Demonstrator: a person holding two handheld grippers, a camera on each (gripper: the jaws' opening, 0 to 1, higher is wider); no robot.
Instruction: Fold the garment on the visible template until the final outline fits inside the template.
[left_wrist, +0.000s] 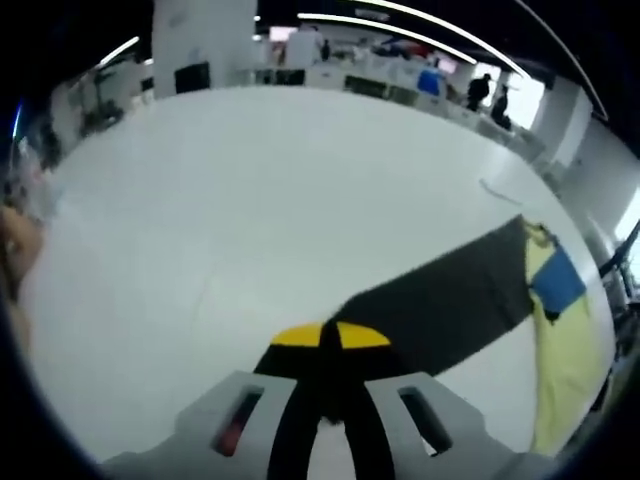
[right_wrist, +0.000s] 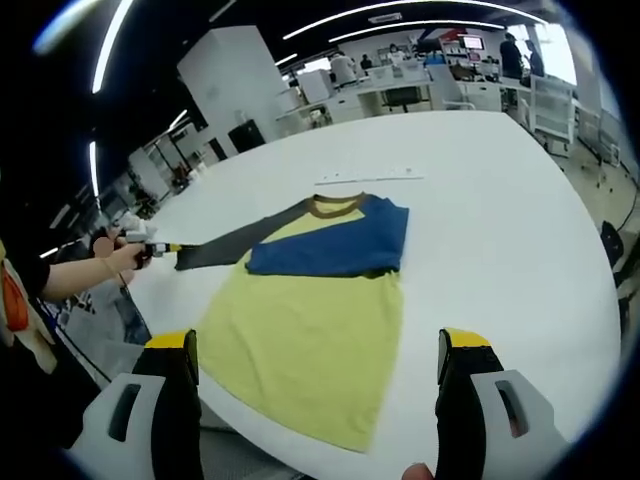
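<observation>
In the left gripper view, our left gripper (left_wrist: 331, 345) has its yellow-tipped jaws pressed together on the cuff of the shirt's dark grey sleeve (left_wrist: 450, 300), which stretches away across the white table (left_wrist: 250, 200) toward the yellow body.

In the right gripper view, our right gripper (right_wrist: 316, 375) hangs with jaws spread wide, holding nothing, over the hem of the yellow shirt (right_wrist: 310, 340). The shirt lies flat on the table, one blue sleeve (right_wrist: 335, 245) folded across the chest.
</observation>
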